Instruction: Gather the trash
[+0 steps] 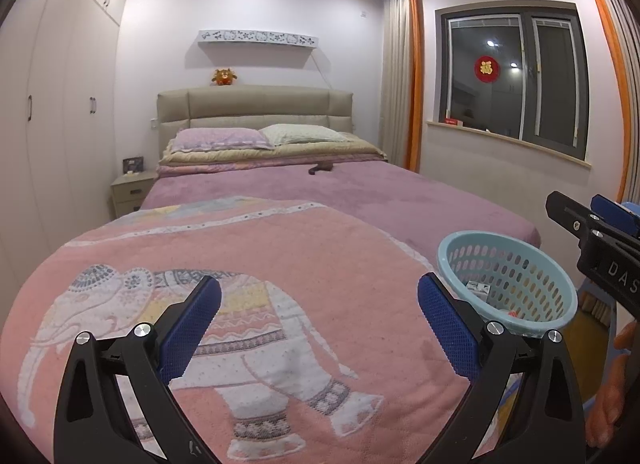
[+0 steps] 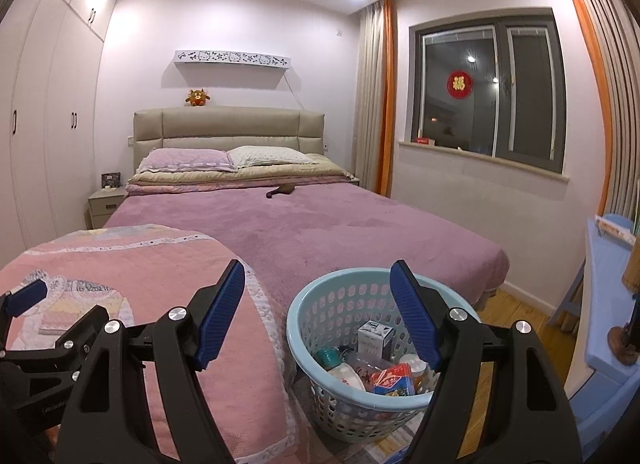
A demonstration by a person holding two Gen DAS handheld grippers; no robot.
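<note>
While both tools hover over the bed's foot:
Left tool (image 1: 320,296): spread, empty.
Right tool (image 2: 318,284): spread, empty, above the basket (image 2: 298,328).
Trash (image 2: 392,378): cartons and bottles lie inside the basket.
Basket: beside the bed (image 2: 340,224).
Risk: an off-centre rim grab may tip the light basket, spilling everything.

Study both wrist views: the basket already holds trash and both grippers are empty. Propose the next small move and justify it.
Probably reach the right gripper forward toward the small dark object lying on the purple bedspread near the pillows. It looks like the only loose item left on the bed; the light blue basket holds boxes and wrappers, and both the right and left gripper stand open, holding nothing.
</note>
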